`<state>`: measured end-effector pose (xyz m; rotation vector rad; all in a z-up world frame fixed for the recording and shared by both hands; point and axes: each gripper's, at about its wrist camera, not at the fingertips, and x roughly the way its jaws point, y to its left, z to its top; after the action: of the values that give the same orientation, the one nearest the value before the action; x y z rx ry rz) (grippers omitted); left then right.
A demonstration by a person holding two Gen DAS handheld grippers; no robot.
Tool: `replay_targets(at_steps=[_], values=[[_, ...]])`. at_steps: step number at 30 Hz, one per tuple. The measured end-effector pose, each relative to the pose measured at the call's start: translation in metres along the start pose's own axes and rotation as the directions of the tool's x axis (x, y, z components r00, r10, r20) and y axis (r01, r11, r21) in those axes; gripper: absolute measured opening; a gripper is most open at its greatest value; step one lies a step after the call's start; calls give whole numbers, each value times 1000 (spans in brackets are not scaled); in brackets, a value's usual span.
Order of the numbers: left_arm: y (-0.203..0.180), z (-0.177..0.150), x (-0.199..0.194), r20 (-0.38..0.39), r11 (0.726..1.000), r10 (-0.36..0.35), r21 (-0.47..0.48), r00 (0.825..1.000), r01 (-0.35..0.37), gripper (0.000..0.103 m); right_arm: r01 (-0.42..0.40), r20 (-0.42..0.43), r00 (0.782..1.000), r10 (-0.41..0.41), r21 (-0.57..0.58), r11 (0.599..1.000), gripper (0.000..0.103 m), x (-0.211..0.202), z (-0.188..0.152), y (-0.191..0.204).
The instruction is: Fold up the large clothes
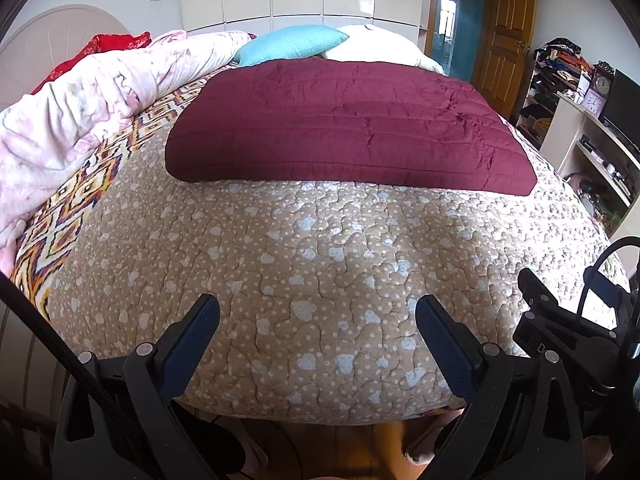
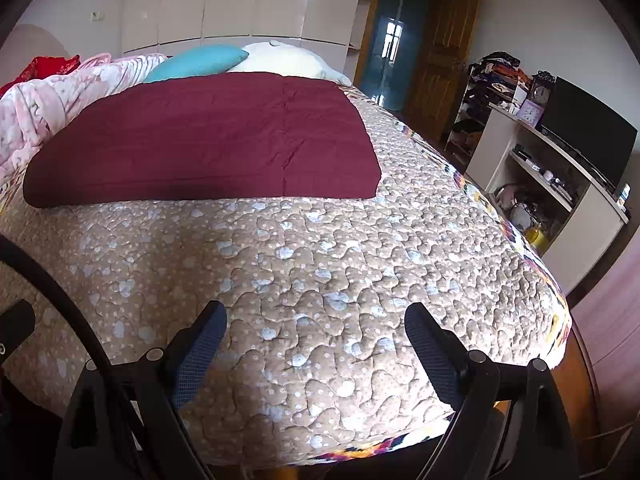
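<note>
- Lying flat on the far half of the bed: maroon quilted garment (image 1: 352,124), folded to a rectangle.
- Left gripper (image 1: 318,316) at near bed edge over tan quilt (image 1: 280,264), fingers wide, holding nothing.
- Right gripper (image 2: 316,328) just to its right, fingers also wide and empty.
- Pink bedding (image 1: 80,116) left; teal pillow (image 1: 290,44) far.

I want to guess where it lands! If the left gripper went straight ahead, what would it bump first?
Probably the tan quilt on the bed. The open left gripper points over its near edge, low. The maroon garment lies farther on; depth is hard to judge.
</note>
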<state>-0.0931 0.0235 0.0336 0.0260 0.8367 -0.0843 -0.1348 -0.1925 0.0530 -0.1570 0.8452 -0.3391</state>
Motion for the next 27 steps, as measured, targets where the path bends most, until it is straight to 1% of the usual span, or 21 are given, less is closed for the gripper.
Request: replay_targets(at_steps=[8,15,27], values=[[1,-1,0,6,1000,-1,-1,1000,1,98,-5,-6,1000,5,1,1000,93,0,0,0],[-3,-1,-8,50,1000,7,18,999,-8,98,-10,-5,1000,10,1,1000,93,0,-1,1],[4,-2,-3,16,1000,7,-7,1000,-6,98,-25,-5,1000,25,-14,1000,93,-1,-1,6]])
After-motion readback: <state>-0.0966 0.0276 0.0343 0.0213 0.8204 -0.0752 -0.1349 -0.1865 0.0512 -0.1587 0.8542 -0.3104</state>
